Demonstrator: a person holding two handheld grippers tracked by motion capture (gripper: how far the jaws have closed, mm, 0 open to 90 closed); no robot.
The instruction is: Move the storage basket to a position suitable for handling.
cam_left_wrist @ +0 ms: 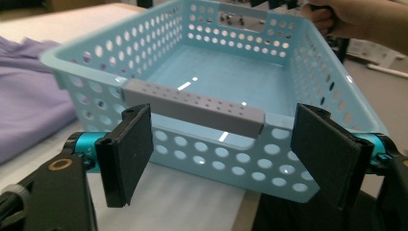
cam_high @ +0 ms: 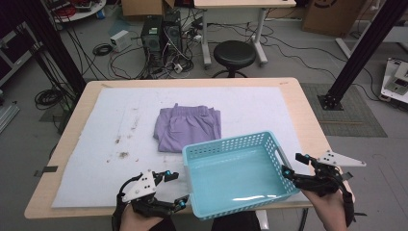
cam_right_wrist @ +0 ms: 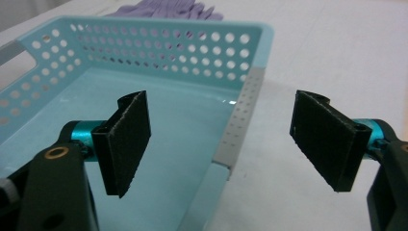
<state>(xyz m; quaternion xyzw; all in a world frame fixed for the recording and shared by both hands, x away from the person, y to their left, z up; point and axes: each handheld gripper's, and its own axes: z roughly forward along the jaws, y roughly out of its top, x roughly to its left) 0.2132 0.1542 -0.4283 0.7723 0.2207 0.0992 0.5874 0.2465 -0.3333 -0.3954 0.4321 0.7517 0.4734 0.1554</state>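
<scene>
Basket (cam_high: 239, 173) is overhanging the table (cam_high: 298, 96) edge, near corner cut off. Left gripper (cam_high: 174, 188) and right gripper (cam_high: 294, 164) are both gaping, gripping nothing. No legible writing.

High view overhead; both gripper views close, sharing the basket (cam_high: 238, 168).

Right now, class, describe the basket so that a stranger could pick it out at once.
On the wooden table lies a white mat. At the mat's near edge, partly over the table's edge, sits the basket: light blue, rectangular, empty, its walls dotted with holes. The purple cloth behind it is soft and folded.
</scene>
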